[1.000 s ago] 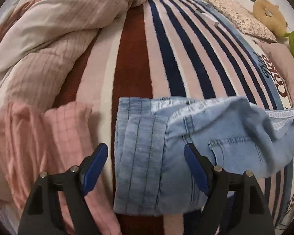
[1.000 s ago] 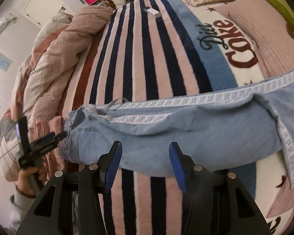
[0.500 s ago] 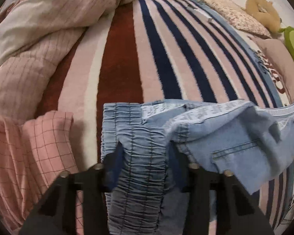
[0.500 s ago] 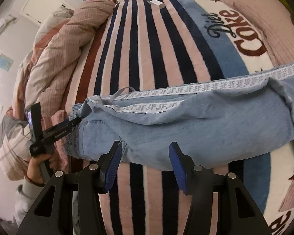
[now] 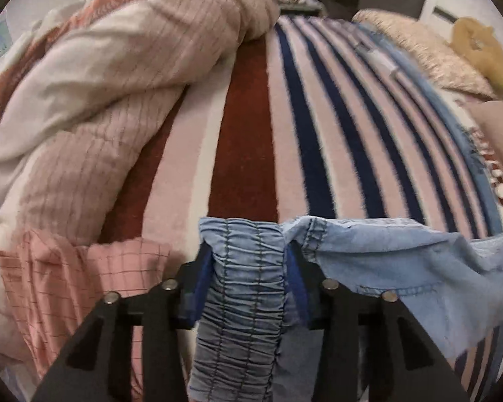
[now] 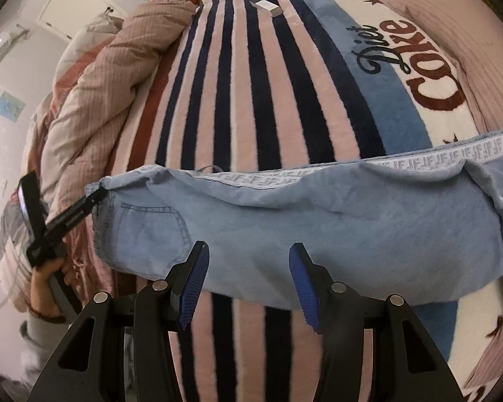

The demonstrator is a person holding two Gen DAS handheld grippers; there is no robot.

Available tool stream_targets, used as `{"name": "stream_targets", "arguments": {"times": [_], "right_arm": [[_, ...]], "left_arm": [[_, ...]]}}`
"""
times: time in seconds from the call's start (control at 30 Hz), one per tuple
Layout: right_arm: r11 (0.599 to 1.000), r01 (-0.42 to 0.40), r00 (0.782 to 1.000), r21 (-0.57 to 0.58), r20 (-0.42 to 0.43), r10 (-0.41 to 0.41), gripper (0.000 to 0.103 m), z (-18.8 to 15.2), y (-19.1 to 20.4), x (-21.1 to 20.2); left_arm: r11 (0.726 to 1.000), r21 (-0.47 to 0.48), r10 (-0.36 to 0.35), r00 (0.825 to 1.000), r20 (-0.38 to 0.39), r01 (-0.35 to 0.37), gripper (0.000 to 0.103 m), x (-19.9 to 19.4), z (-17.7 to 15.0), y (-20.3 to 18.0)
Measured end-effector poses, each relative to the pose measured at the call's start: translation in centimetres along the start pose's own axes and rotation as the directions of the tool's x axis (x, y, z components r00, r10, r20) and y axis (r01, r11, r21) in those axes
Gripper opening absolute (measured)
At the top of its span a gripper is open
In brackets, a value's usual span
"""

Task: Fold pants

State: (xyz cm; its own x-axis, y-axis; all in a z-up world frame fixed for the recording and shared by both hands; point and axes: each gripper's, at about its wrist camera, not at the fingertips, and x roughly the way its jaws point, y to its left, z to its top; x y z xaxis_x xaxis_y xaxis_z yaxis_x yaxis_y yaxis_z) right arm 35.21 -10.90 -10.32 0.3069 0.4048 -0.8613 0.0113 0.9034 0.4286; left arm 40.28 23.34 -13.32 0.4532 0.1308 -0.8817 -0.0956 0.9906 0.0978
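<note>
The left wrist view looks steeply down from close above the pants [image 5: 385, 261] at the striped blanket's [image 5: 244, 140] left edge. The right wrist view hangs nearer the blanket's front edge, facing its far end. Both share pants and stripes.

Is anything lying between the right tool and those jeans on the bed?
Nothing visible. The right tool hangs with jaws apart just above the near edge of the jeans, with only the striped blanket beneath. The left tool already has the gathered waistband between its jaws, which are opening.

White walls [image 6: 13, 77] (striped bed [image 6: 251, 83])
</note>
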Motion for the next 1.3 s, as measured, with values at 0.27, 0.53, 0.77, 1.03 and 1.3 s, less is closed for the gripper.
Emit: {"name": "stream_targets", "arguments": {"times": [0.27, 0.53, 0.77, 1.03, 1.3], "right_arm": [[1.000, 0.008, 1.000, 0.009, -0.007, -0.008, 0.045, 0.7, -3.7, 0.9], [0.989, 0.099, 0.995, -0.108, 0.030, -0.096, 0.055, 3.6, -7.3, -0.8], [0.858, 0.151, 0.973, -0.491, -0.081, -0.217, 0.059, 6.1, -8.0, 1.1], [0.793, 0.152, 0.959, -0.590, -0.106, -0.262, 0.000, 6.6, -10.6, 1.2], [0.812, 0.231, 0.948, -0.536, -0.064, -0.312, 0.002, 9.0, -13.6, 1.4]], "left_arm": [[0.988, 0.006, 0.157, 0.988, 0.013, -0.157, 0.071, -2.7, -1.2, -0.5], [0.999, -0.028, 0.016, 1.000, 0.015, -0.016, 0.075, -8.1, -0.2, -5.2], [0.996, -0.055, -0.075, 0.996, -0.037, 0.073, 0.075, -8.4, -0.7, -12.2], [0.996, -0.040, -0.086, 0.993, -0.079, 0.083, 0.075, -8.2, -1.0, -17.7], [0.998, -0.025, -0.059, 0.988, -0.142, 0.056, 0.075, -7.0, -2.0, -19.7]]}}
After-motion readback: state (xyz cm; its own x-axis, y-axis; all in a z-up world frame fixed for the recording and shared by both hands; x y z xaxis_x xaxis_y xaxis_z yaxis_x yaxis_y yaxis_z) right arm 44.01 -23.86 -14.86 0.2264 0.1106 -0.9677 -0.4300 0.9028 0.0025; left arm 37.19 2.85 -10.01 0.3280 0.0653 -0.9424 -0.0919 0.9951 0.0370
